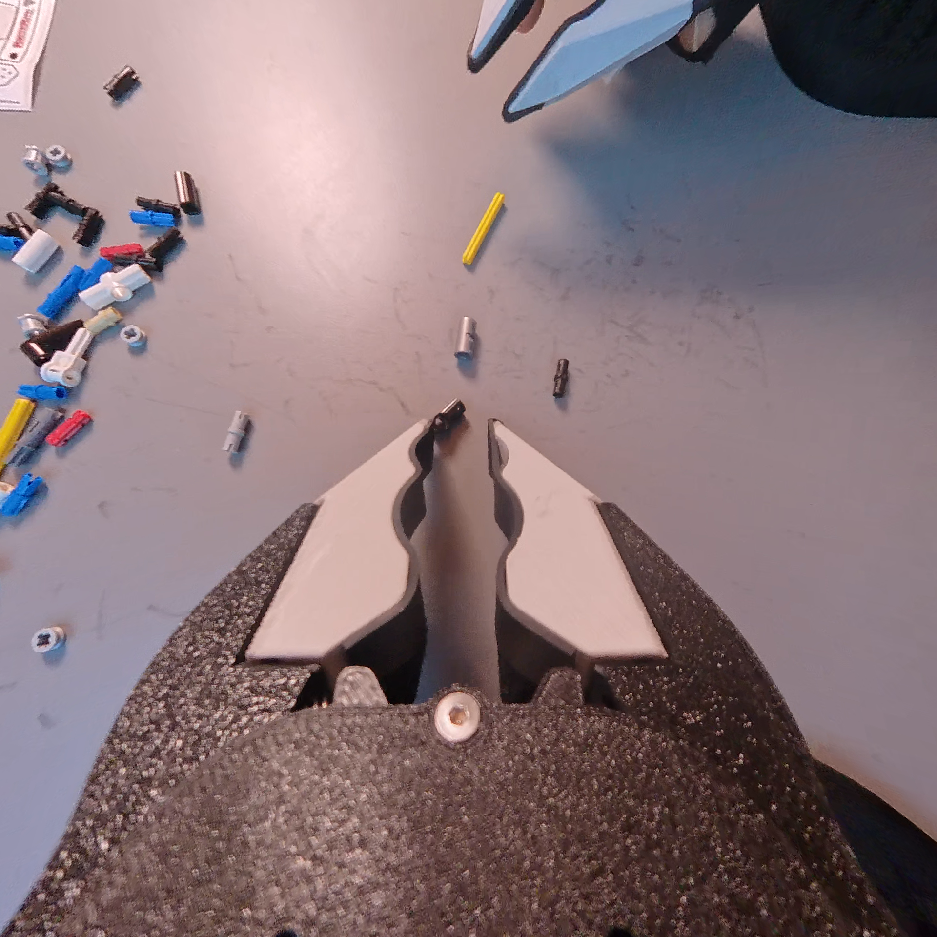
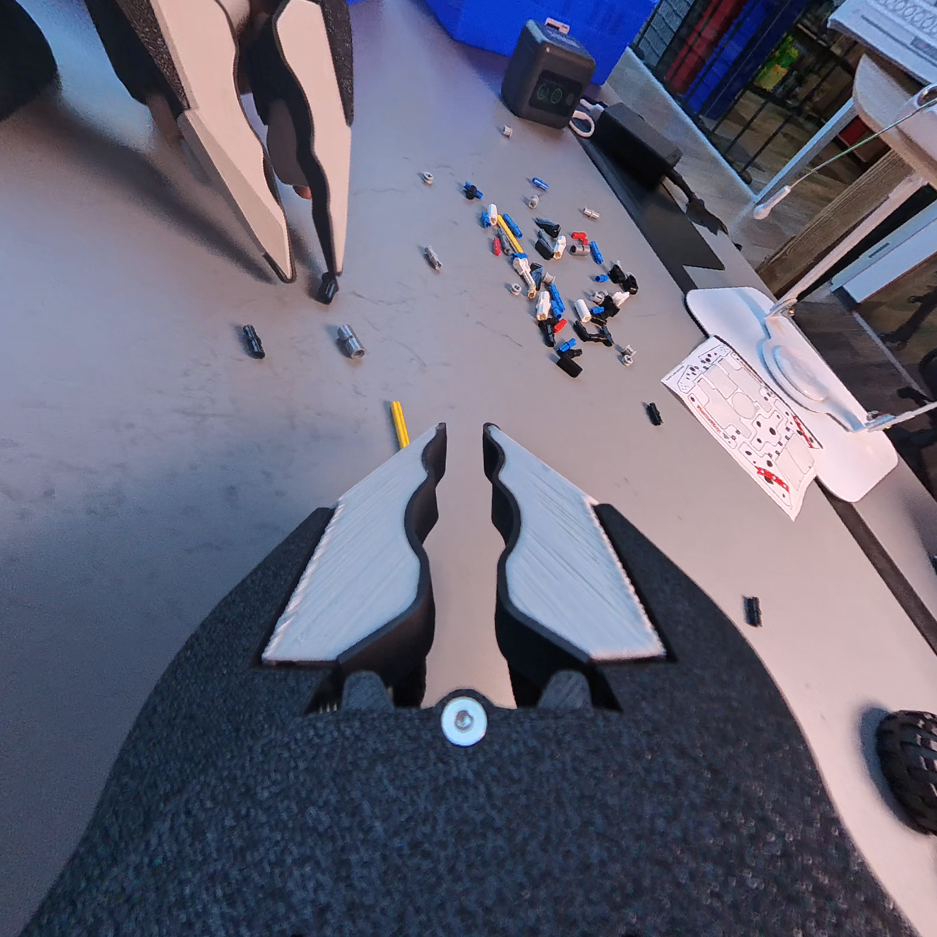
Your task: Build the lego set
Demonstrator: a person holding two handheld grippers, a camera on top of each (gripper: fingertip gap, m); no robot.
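My left gripper (image 1: 459,423) is open, tips low over the grey table (image 1: 710,405). A small black pin (image 1: 448,413) lies at the tip of one finger, not clamped; it also shows in the right wrist view (image 2: 327,289) under the left gripper (image 2: 312,274). Just beyond lie a grey sleeve (image 1: 465,337), a second black pin (image 1: 560,377) and a yellow axle (image 1: 484,228). My right gripper (image 2: 464,428) is open and empty, above the table, with the yellow axle (image 2: 399,423) beside its left fingertip. It shows at the top of the left wrist view (image 1: 494,83).
A pile of small blue, black, white and red parts (image 2: 557,284) lies left of the left gripper (image 1: 76,284). A sticker sheet (image 2: 745,426), a white lamp base (image 2: 857,456), a black tyre (image 2: 907,770), a black box (image 2: 550,76) and stray pins (image 2: 653,413) sit near the table edge. My hands' fingertips stand some 12 cm from each other. The right tips stand about 4 cm off the yellow axle (image 1: 484,228). Look for it in the right wrist view (image 2: 401,438) too.
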